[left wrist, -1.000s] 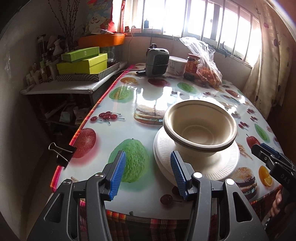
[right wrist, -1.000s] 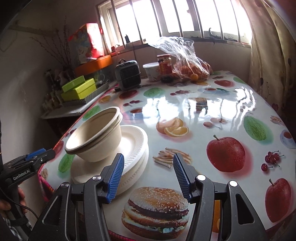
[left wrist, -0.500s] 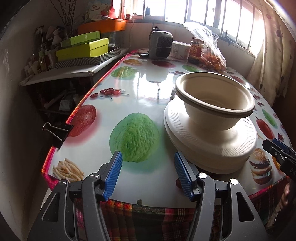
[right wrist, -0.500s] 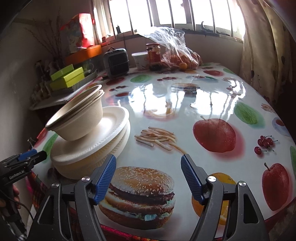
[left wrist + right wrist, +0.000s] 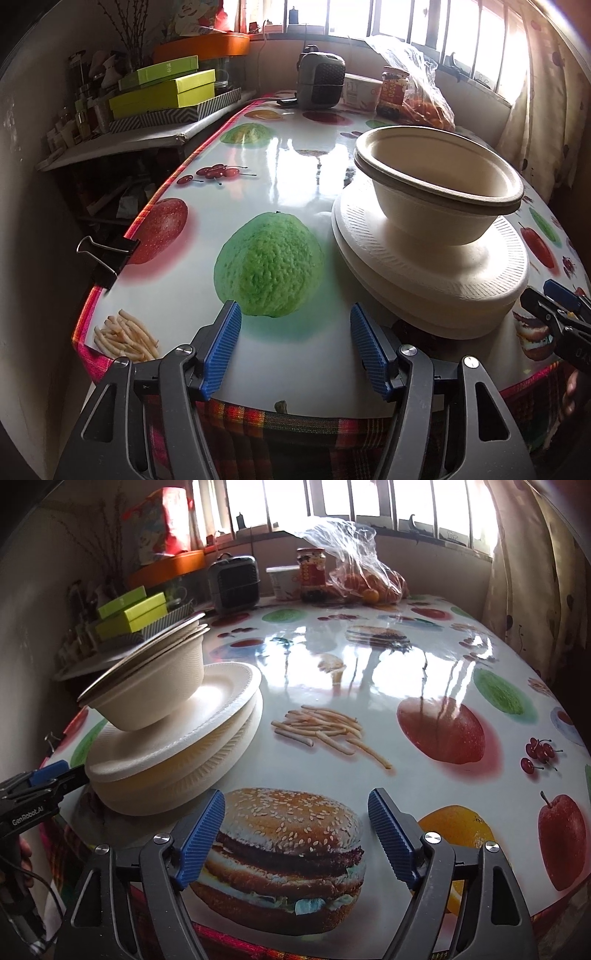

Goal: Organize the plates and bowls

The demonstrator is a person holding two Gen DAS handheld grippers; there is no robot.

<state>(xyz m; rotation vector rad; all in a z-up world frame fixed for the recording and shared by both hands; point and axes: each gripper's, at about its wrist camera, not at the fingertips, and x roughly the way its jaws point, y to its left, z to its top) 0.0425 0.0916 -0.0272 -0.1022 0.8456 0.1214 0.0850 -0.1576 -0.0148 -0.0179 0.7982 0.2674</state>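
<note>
A stack of cream paper bowls (image 5: 439, 184) (image 5: 155, 686) rests on a pile of white paper plates (image 5: 432, 269) (image 5: 177, 753) near the table's front edge. My left gripper (image 5: 295, 325) hangs low in front of the table, left of the plates, over a printed green fruit; its jaws are opening with nothing between them. My right gripper (image 5: 295, 812) sits right of the plates over a printed burger; its jaws are also opening and hold nothing. Each gripper's blue tip shows at the edge of the other's view.
The table (image 5: 406, 672) wears a glossy fruit-print cloth held by a binder clip (image 5: 107, 254). At the far end stand a small grey heater (image 5: 321, 85), a white tub (image 5: 282, 581), a jar (image 5: 312, 574) and a plastic bag of oranges (image 5: 365, 579). Green boxes (image 5: 162, 92) sit on a side shelf.
Both grippers have sunk toward the table's front edge and their jaws have spread wider. The bowls and plates stay in place and now look nearer and higher in both views.
</note>
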